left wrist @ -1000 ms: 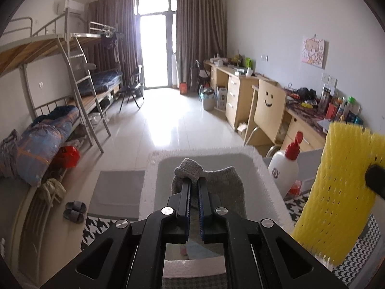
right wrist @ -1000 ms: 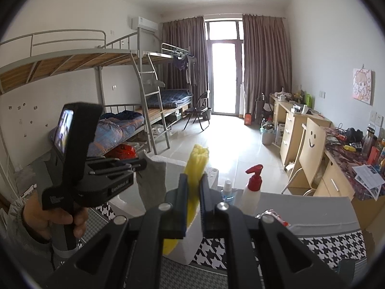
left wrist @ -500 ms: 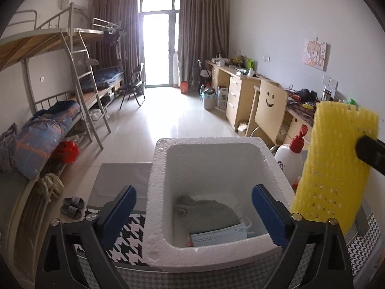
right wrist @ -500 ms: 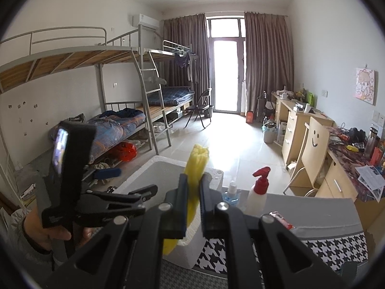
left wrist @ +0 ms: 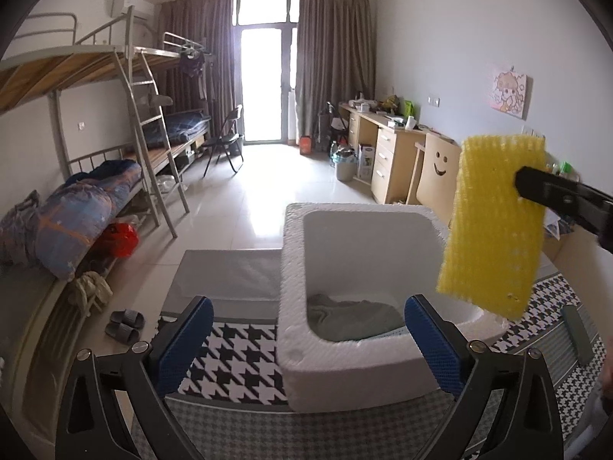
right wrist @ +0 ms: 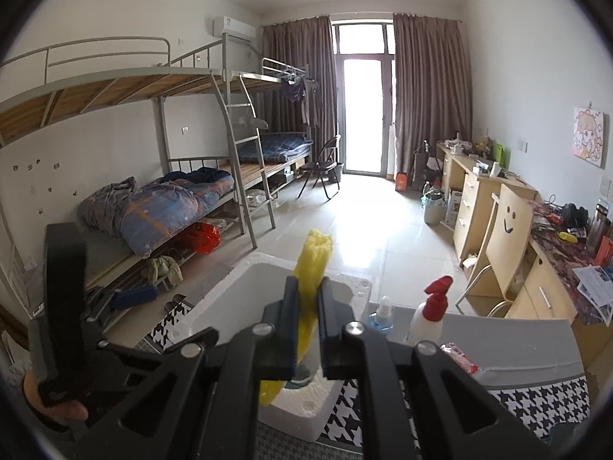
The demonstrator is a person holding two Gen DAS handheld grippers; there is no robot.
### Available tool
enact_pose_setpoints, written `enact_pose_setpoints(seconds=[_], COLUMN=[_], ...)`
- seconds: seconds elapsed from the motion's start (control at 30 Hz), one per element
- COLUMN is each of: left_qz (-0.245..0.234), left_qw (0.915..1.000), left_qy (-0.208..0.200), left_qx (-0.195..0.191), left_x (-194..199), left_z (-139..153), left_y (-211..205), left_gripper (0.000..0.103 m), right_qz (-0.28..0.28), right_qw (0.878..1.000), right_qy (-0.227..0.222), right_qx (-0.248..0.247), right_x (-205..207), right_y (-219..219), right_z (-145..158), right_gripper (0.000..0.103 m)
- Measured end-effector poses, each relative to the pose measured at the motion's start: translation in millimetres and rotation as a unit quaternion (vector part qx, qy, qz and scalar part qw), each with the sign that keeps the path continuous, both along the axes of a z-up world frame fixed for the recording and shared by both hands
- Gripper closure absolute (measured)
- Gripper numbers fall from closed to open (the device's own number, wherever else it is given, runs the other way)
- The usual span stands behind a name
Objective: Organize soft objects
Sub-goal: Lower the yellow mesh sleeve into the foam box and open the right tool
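Note:
A white foam box (left wrist: 295,306) stands on the houndstooth table cloth (left wrist: 245,349). A grey sock (left wrist: 356,320) lies on its bottom, on a pale blue face mask (left wrist: 394,331). My left gripper (left wrist: 308,341) hangs at the box's near wall; its jaws are opening wide and its blue pads (left wrist: 184,341) touch nothing. My right gripper (right wrist: 308,287) is shut on a yellow foam net sheet (right wrist: 316,253). In the left wrist view that yellow sheet (left wrist: 494,222) hangs upright over the box's right rim.
A white spray bottle with a red nozzle (right wrist: 427,314) and a small blue-necked bottle (right wrist: 381,316) stand right of the box (right wrist: 245,272). A dark flat object (left wrist: 578,333) lies at the table's right. A smiley-face chair (left wrist: 436,176) and desks line the right wall; bunk beds line the left.
My left gripper opened and let go of the grey sock, which now lies in the box, then drew back. The right gripper carried the yellow sheet closer over the box.

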State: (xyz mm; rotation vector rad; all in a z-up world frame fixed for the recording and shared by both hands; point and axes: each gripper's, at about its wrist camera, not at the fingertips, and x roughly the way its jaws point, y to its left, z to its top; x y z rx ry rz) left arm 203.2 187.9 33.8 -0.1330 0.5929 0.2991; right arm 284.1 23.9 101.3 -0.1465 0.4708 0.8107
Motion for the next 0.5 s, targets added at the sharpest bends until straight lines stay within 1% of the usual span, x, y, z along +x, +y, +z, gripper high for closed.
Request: enact_pose_setpoints(seconds=[0.17,0.37,0.5], left_qz=[0.017,0.029,0.032], left_qw=[0.9998,0.9996,0.9995], left_qy=[-0.008,-0.004,0.001], left_qx=[0.000,0.002,-0.005], left_x=[-9.3,-16.7,-20.1], left_z=[-0.4,-6.1,-8.9], left_y=[5.0,13.3,16.7], left_gripper=[0.001,0.001,0.001], right_qz=[0.004,0.000,0.002], right_qw=[1.000,0.999,0.999], right_qy=[0.020,0.034,0.044], right_qx=[-0.003,-0.011,-0.021], right_x=[8.9,19.3,24.8], right_y=[10.2,21.0,28.6], right_z=[-6.9,-14.9,-20.5], right_gripper=[0.092,0.092,0.092])
